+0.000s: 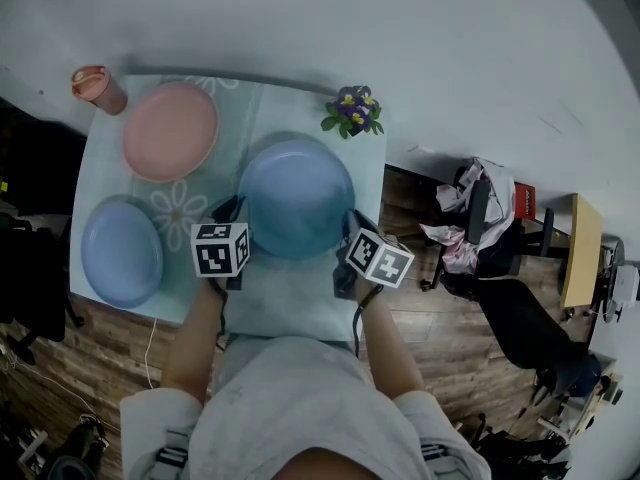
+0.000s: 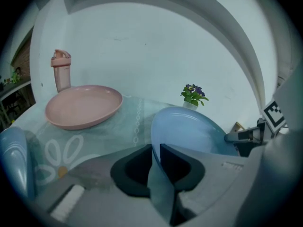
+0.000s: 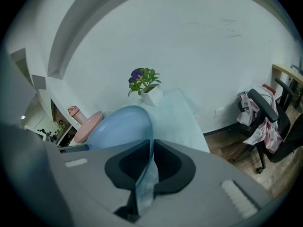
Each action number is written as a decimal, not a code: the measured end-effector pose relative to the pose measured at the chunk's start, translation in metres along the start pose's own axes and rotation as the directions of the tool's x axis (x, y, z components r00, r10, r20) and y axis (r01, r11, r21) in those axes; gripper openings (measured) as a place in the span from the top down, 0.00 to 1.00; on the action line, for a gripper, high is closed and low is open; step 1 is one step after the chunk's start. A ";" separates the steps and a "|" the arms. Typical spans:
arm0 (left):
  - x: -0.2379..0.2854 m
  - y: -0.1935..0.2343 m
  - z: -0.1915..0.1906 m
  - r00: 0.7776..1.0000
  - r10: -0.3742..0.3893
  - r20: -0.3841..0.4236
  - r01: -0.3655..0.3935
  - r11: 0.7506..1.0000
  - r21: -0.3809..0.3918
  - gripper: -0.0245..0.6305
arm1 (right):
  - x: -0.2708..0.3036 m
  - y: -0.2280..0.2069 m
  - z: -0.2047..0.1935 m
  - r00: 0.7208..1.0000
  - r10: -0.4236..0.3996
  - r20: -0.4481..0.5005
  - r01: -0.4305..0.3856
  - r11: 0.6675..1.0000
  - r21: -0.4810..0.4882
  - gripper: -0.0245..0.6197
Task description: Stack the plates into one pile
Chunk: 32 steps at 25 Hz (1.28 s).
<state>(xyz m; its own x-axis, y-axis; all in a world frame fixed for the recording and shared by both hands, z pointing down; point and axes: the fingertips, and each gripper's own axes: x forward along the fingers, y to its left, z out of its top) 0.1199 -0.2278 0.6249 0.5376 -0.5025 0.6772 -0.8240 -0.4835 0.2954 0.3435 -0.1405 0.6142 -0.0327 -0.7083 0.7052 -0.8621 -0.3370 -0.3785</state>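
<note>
1. Blue plate (image 1: 297, 198) lies between the two tools. The left tool (image 2: 155, 167) pinches its rim on one side and the right tool (image 3: 150, 167) pinches the opposite side.
2. Both tools should rise together and keep it level, so neither rim slips.
3. Likely targets are the pink plate (image 1: 171, 130), ahead-left of the left tool, or the paler blue plate (image 1: 121, 253) on that tool's outer side. It should be lowered centred.
</note>
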 end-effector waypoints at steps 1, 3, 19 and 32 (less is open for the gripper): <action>-0.005 0.000 0.005 1.000 0.009 0.018 -0.009 1.000 -0.002 0.86 | -0.003 0.005 0.007 1.000 0.008 0.015 -0.008 1.000 -0.017 0.92; -0.018 0.002 0.016 0.998 0.026 0.061 -0.025 1.000 -0.015 0.86 | -0.008 0.018 0.021 0.998 0.037 0.043 -0.035 0.998 -0.052 0.92; -0.145 0.077 0.028 0.910 0.297 0.290 -0.233 0.943 -0.237 0.87 | -0.010 0.168 0.048 0.938 0.346 0.014 -0.324 0.893 -0.313 0.92; -0.191 0.147 0.063 0.848 0.382 0.368 -0.284 0.913 -0.293 0.85 | 0.019 0.281 0.081 0.888 0.459 -0.012 -0.409 0.780 -0.473 0.92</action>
<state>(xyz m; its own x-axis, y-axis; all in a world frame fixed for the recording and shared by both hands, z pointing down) -0.0923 -0.2478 0.4967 0.2072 -0.8741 0.4394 -0.9573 -0.0885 0.2753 0.1415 -0.2987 0.4728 -0.4309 -0.7763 0.4600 -0.8983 0.3207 -0.3003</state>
